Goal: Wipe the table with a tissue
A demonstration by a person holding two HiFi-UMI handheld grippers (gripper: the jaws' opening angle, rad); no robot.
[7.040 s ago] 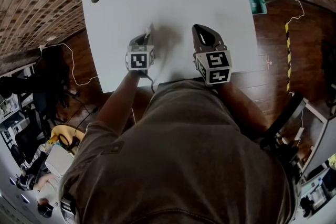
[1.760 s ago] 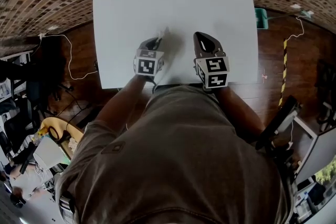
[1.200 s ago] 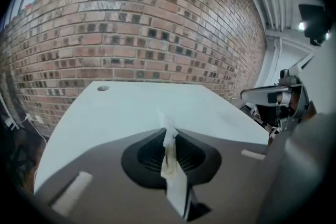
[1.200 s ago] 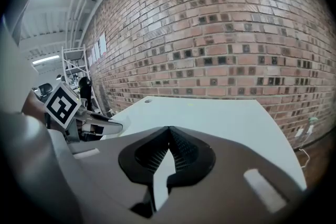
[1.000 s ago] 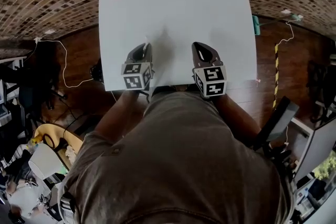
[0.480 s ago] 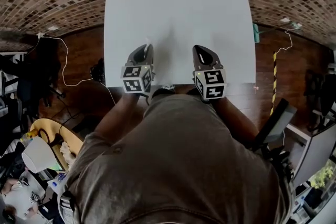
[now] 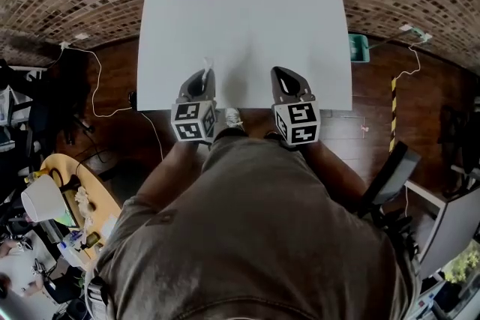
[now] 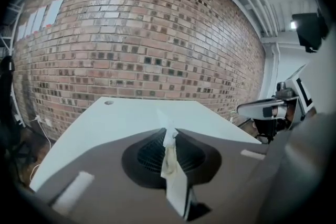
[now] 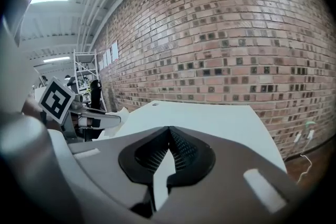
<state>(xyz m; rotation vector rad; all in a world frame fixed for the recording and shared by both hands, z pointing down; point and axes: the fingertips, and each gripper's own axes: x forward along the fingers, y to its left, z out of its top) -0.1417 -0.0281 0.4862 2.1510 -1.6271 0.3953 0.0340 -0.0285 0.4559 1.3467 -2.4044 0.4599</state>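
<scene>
Left gripper [image 7: 202, 79], at 7 o'clock on the table [image 7: 247, 11], jaws pinching the tissue [image 8: 169, 157], whose tuft projects past their tips. Right gripper [image 7: 285, 79], at 5 o'clock, jaws pressed together on nothing. Judged step: between strokes. Next move: press the tissue down and sweep toward 12 o'clock.

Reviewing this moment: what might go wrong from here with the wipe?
1. The left gripper pinches the tissue as a thin folded strip, so it may slip out or tear once pressed down.
2. Little tissue shows past the jaw tips, so the gripper itself might scrape the table instead of wiping it.
</scene>
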